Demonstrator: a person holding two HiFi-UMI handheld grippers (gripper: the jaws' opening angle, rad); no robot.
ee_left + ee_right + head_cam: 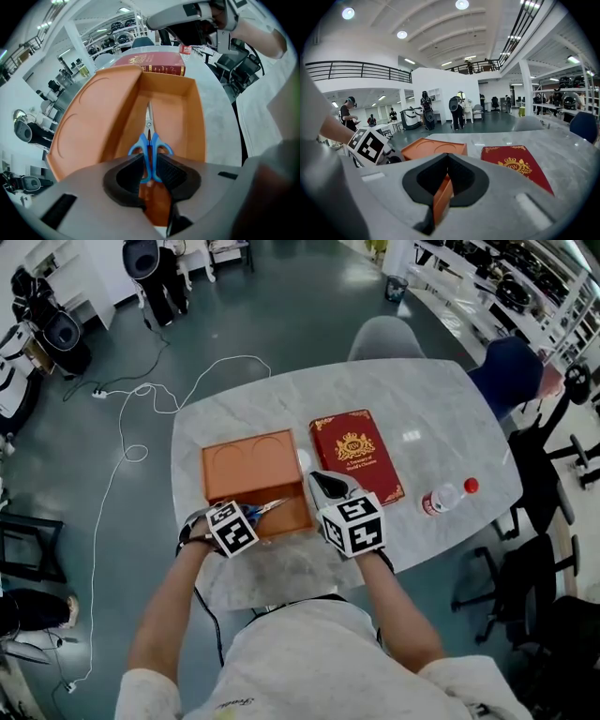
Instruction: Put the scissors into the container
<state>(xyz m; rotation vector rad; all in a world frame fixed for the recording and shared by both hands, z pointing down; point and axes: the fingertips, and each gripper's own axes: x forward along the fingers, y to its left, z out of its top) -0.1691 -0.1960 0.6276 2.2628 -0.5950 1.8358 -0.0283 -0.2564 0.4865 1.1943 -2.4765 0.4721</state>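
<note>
An orange container (298,516) stands open on the marble table (422,409), its lid (248,465) folded back to the far side. Blue-handled scissors (267,509) hang over the open compartment, blades pointing into it. My left gripper (253,515) is shut on their handles. In the left gripper view the scissors (149,150) sit between the pads of the left gripper (151,171), above the container's floor (173,112). My right gripper (317,486) is shut on the container's right wall (443,199), which shows between the pads of the right gripper (446,187).
A red book (356,457) lies right of the container, touching it or nearly so. A plastic bottle (448,498) with a red cap lies further right. A grey chair (386,337) and a blue chair (511,371) stand at the table's far side. A white cable (141,427) runs over the floor on the left.
</note>
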